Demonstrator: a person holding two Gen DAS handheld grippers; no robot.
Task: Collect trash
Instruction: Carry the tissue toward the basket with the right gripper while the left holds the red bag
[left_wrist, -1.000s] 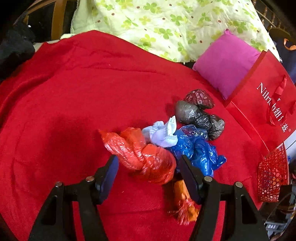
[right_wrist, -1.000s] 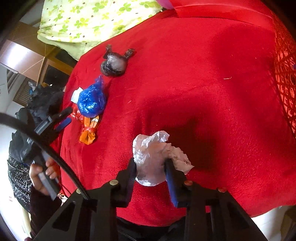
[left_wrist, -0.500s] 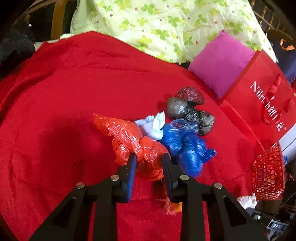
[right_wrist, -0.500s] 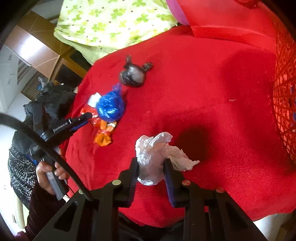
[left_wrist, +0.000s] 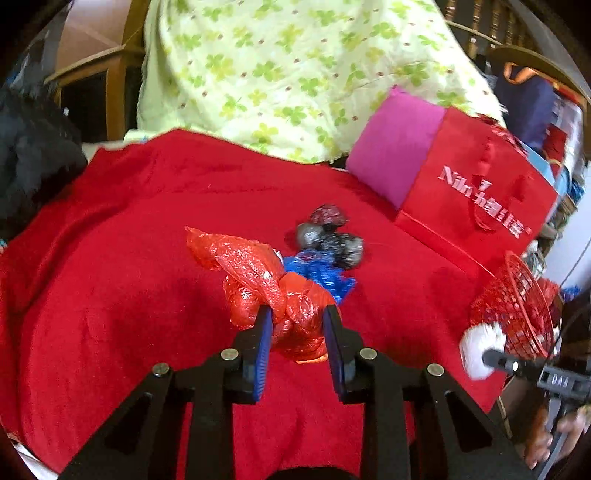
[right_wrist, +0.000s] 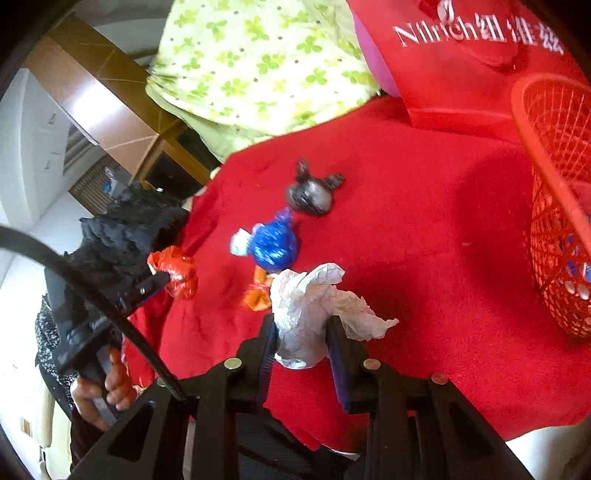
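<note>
Lifted now — red bag (left_wrist: 273, 280) pinched in left gripper (left_wrist: 297, 321), off the blanket (left_wrist: 110, 277).

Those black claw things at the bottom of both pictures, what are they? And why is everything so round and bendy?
They are grabbers a person holds, one per hand. Each carries a wide-eyed camera looking along its fingers, which bends the view. One picture is from the left gripper, pinching a crumpled red plastic bag. The other is from the right gripper, pinching a white crumpled bag. On the red blanket lie more trash: a blue bag, a grey-black bag and an orange wrapper. The red mesh basket stands nearby.
</note>
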